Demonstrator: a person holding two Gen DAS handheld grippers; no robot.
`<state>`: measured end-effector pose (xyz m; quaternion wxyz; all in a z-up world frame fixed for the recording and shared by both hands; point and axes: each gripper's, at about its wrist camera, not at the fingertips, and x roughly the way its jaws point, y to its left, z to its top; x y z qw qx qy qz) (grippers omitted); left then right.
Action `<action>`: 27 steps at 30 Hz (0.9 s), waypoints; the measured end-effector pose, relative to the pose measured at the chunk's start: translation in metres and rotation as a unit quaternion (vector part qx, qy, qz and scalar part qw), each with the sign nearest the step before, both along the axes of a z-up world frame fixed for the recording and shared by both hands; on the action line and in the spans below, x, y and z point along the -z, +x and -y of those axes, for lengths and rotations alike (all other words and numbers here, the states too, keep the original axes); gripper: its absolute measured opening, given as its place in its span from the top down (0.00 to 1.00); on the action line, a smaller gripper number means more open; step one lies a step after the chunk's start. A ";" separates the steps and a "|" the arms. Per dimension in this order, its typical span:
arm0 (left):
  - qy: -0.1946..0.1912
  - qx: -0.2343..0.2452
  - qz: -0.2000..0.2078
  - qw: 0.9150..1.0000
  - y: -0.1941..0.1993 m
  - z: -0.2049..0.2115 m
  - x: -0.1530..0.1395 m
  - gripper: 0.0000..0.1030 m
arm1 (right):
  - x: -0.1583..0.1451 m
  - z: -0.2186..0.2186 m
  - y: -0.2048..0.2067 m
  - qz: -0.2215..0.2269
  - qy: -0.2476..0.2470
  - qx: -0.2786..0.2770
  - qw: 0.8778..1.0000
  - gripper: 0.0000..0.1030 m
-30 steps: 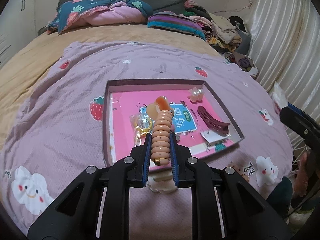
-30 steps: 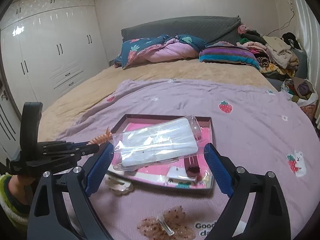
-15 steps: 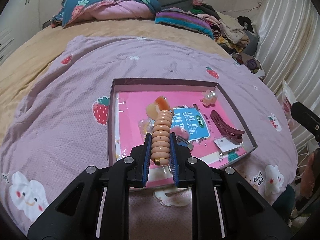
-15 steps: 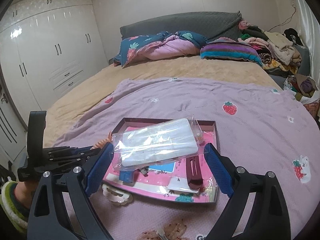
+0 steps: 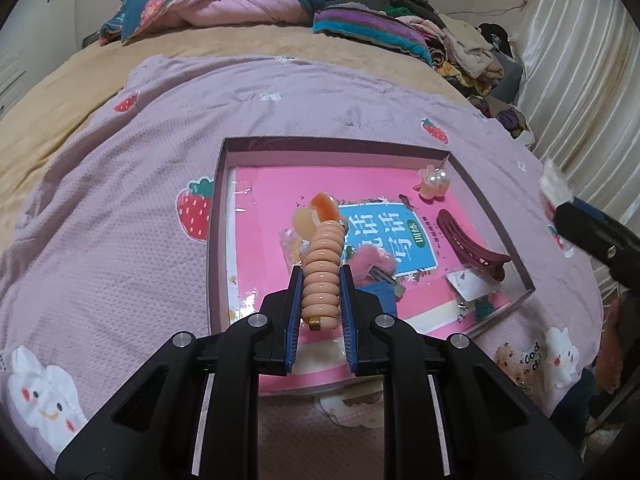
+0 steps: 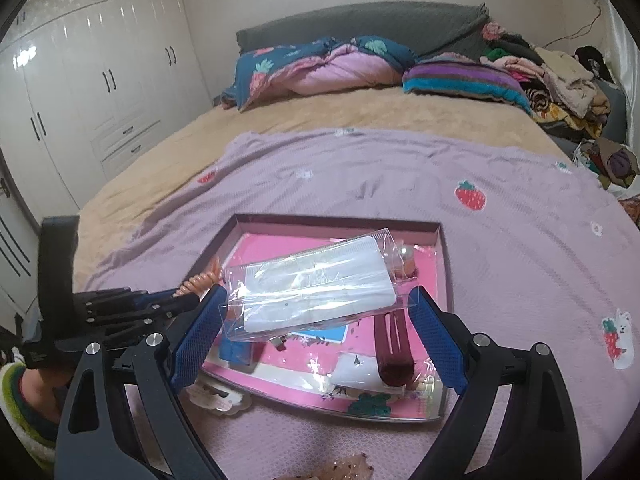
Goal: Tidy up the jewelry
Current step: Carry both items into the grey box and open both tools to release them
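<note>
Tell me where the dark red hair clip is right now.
In the left wrist view the dark red hair clip lies inside the tray, at its right side, just right of the blue label and below the pearl flower clip.

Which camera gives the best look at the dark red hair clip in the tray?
The left wrist view. There the dark red hair clip lies in full sight on the tray's pink floor, whole length showing. In the right wrist view only its near end shows; the clear plastic packet covers the far end.

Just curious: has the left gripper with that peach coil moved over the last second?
Yes. The left gripper has moved forward and down toward the tray, which now looks bigger and nearer beneath the coil.
</note>
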<state>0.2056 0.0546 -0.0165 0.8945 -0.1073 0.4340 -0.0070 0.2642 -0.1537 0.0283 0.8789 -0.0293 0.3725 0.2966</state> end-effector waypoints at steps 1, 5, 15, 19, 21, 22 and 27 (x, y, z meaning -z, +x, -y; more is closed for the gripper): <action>-0.001 0.000 -0.002 1.000 0.001 0.000 0.002 0.90 | 0.004 -0.002 0.002 -0.005 -0.002 0.000 1.000 0.12; -0.008 -0.002 -0.011 1.000 0.006 -0.003 0.010 0.90 | 0.019 -0.008 0.006 -0.021 -0.012 -0.002 1.000 0.12; 0.000 -0.004 -0.017 1.000 0.011 -0.004 0.018 0.90 | 0.051 -0.019 0.013 -0.062 -0.032 -0.012 0.997 0.12; 0.001 -0.006 -0.019 1.000 0.011 -0.006 0.020 0.90 | 0.059 -0.022 0.013 -0.070 -0.037 -0.014 0.997 0.12; 0.000 -0.008 -0.019 1.000 0.010 -0.007 0.020 0.89 | 0.061 -0.022 0.013 -0.074 -0.039 -0.013 0.996 0.11; 0.000 -0.008 -0.019 1.000 0.009 -0.008 0.020 0.89 | 0.062 -0.022 0.013 -0.077 -0.039 -0.012 0.996 0.11; 0.001 -0.010 -0.018 1.000 0.006 -0.008 0.018 0.87 | 0.063 -0.017 0.011 -0.086 -0.031 -0.005 0.996 0.11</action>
